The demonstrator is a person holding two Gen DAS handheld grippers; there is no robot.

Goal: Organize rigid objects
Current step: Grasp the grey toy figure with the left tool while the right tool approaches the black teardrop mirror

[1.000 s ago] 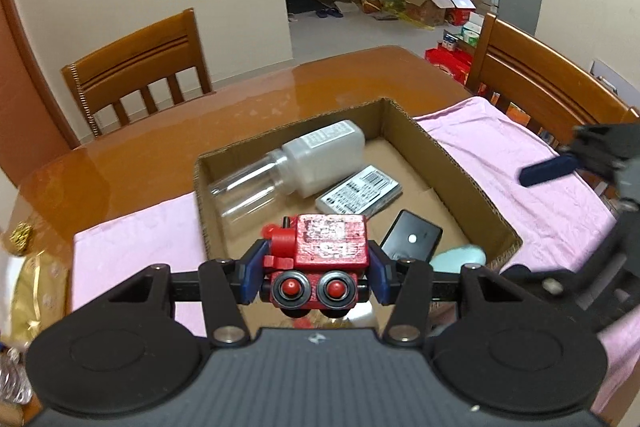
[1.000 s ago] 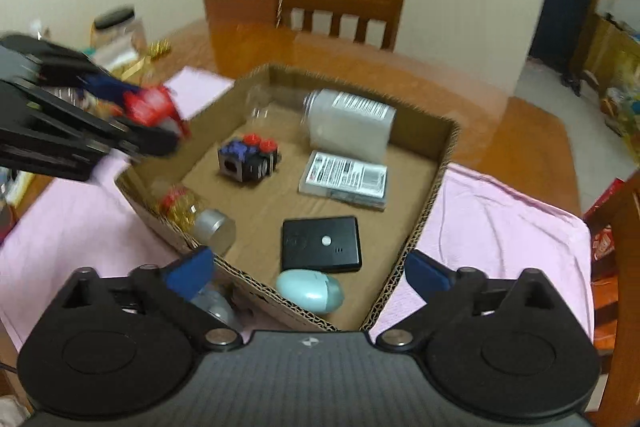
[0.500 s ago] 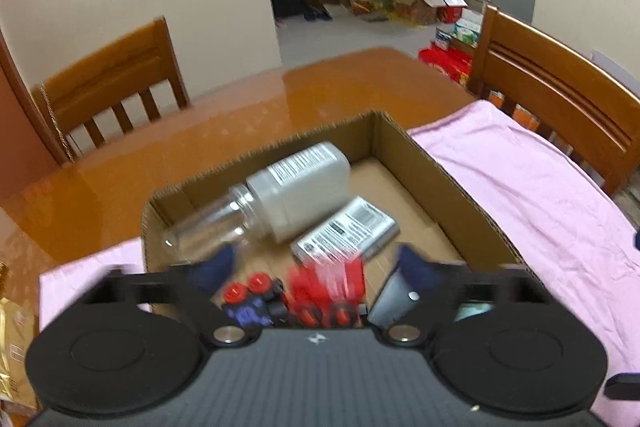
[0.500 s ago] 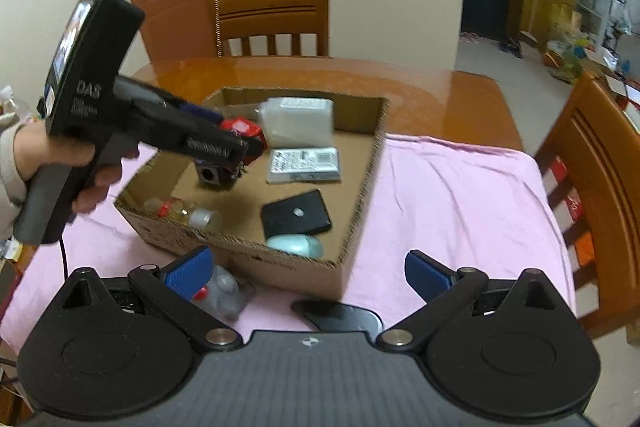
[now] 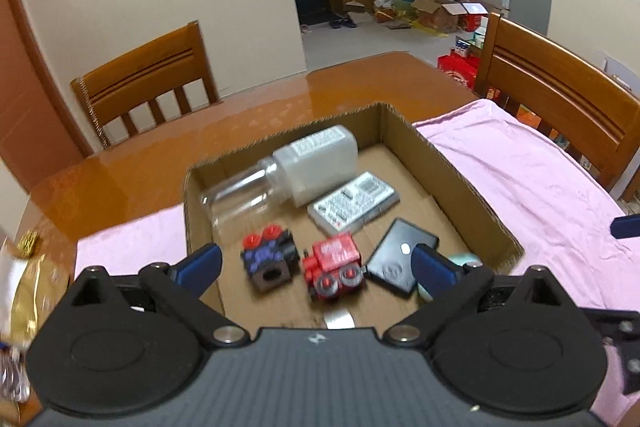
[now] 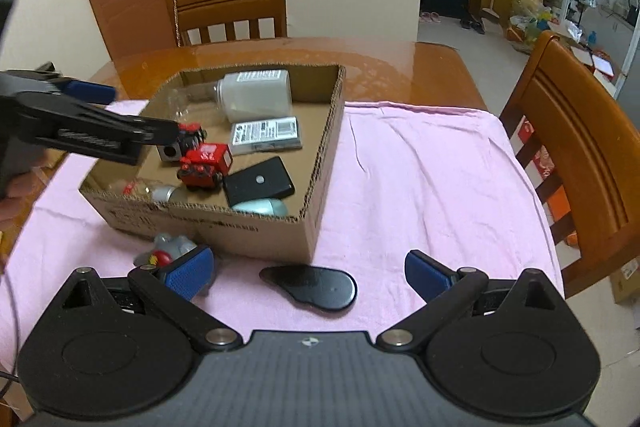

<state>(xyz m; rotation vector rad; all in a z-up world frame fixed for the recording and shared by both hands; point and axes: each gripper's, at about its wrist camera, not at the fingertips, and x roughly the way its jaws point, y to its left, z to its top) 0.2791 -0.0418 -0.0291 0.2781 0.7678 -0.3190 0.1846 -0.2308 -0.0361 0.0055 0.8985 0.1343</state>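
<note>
The left gripper [image 5: 316, 263] hangs spread wide over the cardboard box [image 5: 460, 171], nothing between its blue pads. The right gripper [image 6: 308, 271], at the bottom of its frame, is equally spread and empty. The red toy train [image 5: 334, 269] lies on the box floor at lower centre, just beside a black-and-purple block toy [image 5: 270, 259] and a flat black device [image 5: 400, 259].

Outside the box, on the pink cloth [image 6: 420, 179], two pieces remain near the right gripper: a flat black teardrop-shaped piece [image 6: 312, 287] and a grey figurine [image 6: 172, 247], partly hidden behind the left pad. The black piece looks light, stiff and glossy, probably slippery; being so flat, it should be pinched across its narrower end, edge to edge. The figurine's shape is hard to make out, perhaps rounded.
</note>
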